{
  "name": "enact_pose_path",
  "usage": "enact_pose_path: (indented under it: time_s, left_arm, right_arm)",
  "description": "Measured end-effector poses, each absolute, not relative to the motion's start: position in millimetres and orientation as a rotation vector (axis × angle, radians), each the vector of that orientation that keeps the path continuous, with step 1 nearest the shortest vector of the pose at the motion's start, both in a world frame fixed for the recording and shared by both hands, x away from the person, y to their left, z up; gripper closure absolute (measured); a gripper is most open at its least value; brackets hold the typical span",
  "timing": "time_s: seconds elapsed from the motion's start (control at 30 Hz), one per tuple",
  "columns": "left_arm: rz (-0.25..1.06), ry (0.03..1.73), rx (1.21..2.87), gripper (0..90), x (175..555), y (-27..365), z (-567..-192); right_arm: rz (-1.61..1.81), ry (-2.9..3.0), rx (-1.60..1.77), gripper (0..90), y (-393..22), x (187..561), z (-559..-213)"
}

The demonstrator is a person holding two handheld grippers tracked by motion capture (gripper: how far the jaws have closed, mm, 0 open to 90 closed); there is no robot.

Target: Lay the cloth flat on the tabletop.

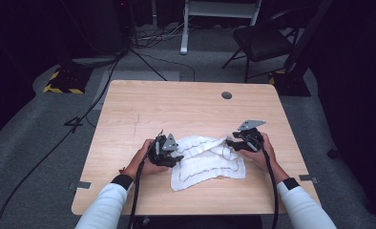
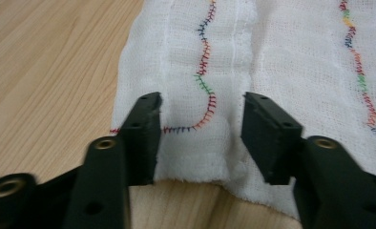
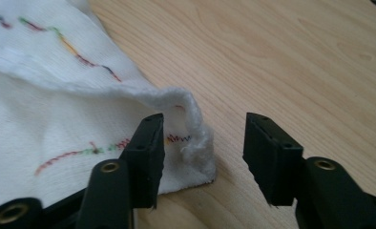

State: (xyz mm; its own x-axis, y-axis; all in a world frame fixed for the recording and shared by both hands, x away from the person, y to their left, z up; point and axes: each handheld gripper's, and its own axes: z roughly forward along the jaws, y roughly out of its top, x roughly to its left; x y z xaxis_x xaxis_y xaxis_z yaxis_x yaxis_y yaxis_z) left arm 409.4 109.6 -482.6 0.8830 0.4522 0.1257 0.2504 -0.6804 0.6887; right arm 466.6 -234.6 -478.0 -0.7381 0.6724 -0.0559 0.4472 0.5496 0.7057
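Broadly bare wooden table (image 1: 186,107) on the far half, from the round cable hole (image 1: 226,95) near the far right corner down to mid-table; free strips also along the left and right edges, outside both hands. Grey floor beyond, with a black folding chair (image 1: 262,40) at far right, cables (image 1: 100,90) trailing at far left, and a yellow-and-black striped block (image 1: 64,81).

White cloth (image 1: 207,162) with wavy multicoloured stitching spread on the near half, slightly right of centre, rumpled along its far edge, near edge well short of the table's near rim.

Left gripper (image 2: 203,138) at the cloth's left edge, held in the left hand (image 1: 145,160); jaws spread wide, straddling a stitched strip at the hem, cloth lying between them unpinched, bare wood off to one side.

Right gripper (image 3: 203,152) at the cloth's far right corner, held in the right hand (image 1: 262,152); jaws likewise spread apart, a curled-up, fraying corner of cloth standing just beside one jaw in the gap, other jaw over bare wood. Nothing clamped by either.
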Motion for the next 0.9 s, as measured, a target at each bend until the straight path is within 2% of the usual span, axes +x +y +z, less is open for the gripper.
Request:
enact_pose_path:
  time_s: [0.07,0.13,0.2,0.27,0.47,0.57,0.67,0.9]
  left_arm:
    - [0.374,0.485,2.333,61.5,411,112,-481]
    - [0.376,0.459,2.312,75.3,412,114,-476]
    - [0.371,0.433,2.318,82.3,412,114,-473]
    - [0.37,0.427,2.317,85.1,411,114,-472]
    - [0.402,0.428,2.249,86.3,407,120,-456]
    - [0.403,0.429,2.153,86.5,399,128,-436]
    - [0.409,0.425,2.126,86.7,393,131,-428]
    - [0.438,0.366,2.044,86.8,353,137,-394]
  right_arm:
    - [0.94,2.471,0.924,63.5,-230,468,-484]
    - [0.929,2.455,0.908,80.5,-230,468,-484]
    - [0.952,2.438,0.898,85.0,-234,467,-480]
    - [0.957,2.428,0.889,86.4,-237,464,-475]
    - [1.013,2.385,0.85,87.1,-244,456,-458]
    - [1.033,2.353,0.786,87.4,-247,441,-438]
    - [1.072,2.356,0.765,87.6,-251,431,-426]
    - [1.184,2.324,0.719,87.6,-265,390,-393]
